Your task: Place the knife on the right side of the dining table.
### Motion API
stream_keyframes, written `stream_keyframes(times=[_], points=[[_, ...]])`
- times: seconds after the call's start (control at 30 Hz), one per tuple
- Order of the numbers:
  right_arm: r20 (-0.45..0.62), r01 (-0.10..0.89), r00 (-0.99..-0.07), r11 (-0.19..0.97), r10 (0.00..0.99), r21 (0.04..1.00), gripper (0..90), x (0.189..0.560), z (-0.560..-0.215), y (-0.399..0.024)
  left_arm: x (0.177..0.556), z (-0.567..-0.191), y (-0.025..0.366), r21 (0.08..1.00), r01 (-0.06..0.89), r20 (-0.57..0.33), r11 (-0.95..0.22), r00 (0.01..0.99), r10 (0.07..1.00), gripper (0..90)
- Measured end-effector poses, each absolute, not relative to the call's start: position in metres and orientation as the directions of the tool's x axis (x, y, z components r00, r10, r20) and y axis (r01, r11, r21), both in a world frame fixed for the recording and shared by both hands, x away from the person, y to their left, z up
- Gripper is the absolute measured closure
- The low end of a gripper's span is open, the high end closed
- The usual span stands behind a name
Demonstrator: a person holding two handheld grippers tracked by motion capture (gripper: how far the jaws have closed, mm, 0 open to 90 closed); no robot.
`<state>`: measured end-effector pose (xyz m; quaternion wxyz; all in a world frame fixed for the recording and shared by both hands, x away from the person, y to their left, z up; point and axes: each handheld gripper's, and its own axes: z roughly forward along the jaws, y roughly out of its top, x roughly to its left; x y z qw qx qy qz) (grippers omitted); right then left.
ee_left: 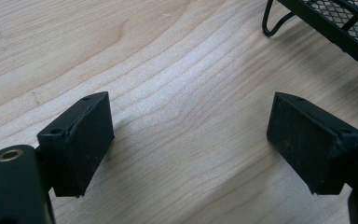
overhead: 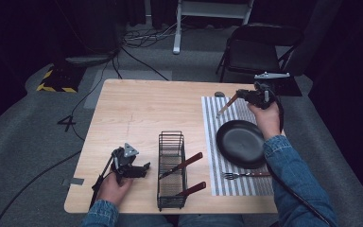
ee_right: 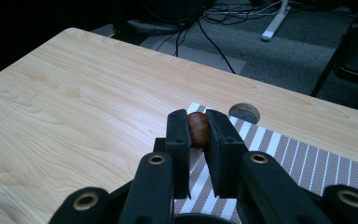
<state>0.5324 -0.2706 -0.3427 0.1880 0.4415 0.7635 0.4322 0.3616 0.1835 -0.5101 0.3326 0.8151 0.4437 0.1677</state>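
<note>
My right gripper (overhead: 238,96) hovers over the far left corner of the striped placemat (overhead: 227,184). It is shut on the brown wooden handle of a piece of cutlery (overhead: 226,107), whose metal end slants down toward the mat. In the right gripper view the handle end (ee_right: 198,129) sits pinched between the pads, with my right gripper (ee_right: 199,140) just above the placemat (ee_right: 307,163). On the mat lie a black plate (overhead: 241,143) and, in front of it, a wooden-handled fork (overhead: 243,175). My left gripper (overhead: 145,169) rests open on the table left of the wire basket (overhead: 171,170). Nothing is between the jaws of my left gripper (ee_left: 191,140).
The black wire basket (ee_left: 335,28) holds two more wooden-handled pieces of cutlery (overhead: 184,164). A round grey cap (overhead: 220,94) sits in the tabletop by the mat's far left corner. A black chair (overhead: 260,47) stands behind the table, with cables on the floor.
</note>
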Motion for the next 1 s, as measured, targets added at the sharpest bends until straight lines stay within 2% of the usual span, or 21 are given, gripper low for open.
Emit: stream_keyframes(times=[0.13, 0.23, 0.43, 1.0], points=[[0.086, 0.514, -0.53, 0.239, 0.844, 0.824, 78.5, 0.533, -0.343, -0.272, 0.362, -0.51, 0.183, 0.691, 0.612, -0.022, -0.385, 0.55, 0.835, 14.8], [0.061, 0.513, -0.514, 0.25, 0.855, 0.821, 74.3, 0.534, -0.343, -0.273, 0.362, -0.51, 0.184, 0.69, 0.612, -0.021, -0.386, 0.551, 0.834, 14.8], [0.028, 0.54, -0.454, 0.249, 0.891, 0.804, 68.8, 0.54, -0.348, -0.283, 0.362, -0.51, 0.183, 0.691, 0.612, -0.022, -0.385, 0.55, 0.835, 14.8], [0.036, 0.596, -0.325, 0.175, 0.945, 0.784, 65.7, 0.546, -0.368, -0.316, 0.362, -0.51, 0.183, 0.691, 0.612, -0.022, -0.385, 0.55, 0.835, 14.8]])
